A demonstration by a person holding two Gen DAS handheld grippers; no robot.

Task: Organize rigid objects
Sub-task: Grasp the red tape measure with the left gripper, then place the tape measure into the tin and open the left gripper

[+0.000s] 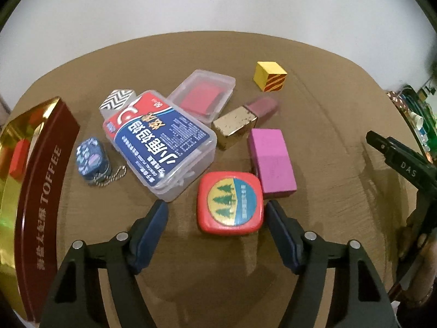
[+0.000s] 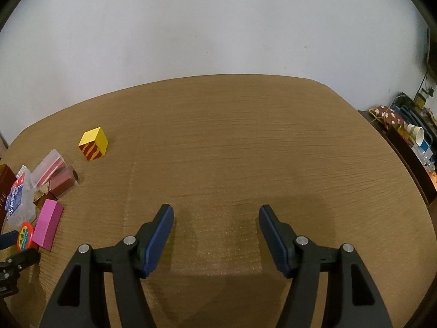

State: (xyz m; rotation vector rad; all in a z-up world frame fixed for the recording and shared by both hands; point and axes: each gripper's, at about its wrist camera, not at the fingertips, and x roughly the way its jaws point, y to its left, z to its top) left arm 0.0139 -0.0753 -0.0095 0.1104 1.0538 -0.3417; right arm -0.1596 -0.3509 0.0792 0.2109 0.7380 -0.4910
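Clutter sits on the bench (image 1: 327,125); left gripper (image 1: 215,213) stands partly open around the red tin (image 1: 230,202), pads not pressing. Right gripper (image 2: 215,218) hovers open, empty.

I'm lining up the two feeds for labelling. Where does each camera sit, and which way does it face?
Left wrist: on the left gripper, angled down at the object cluster, the red tin between its fingers; the right gripper shows at the right edge.
Right wrist: on the right gripper, facing bare table and wall.
Shared: yellow cube, pink block, red tin.
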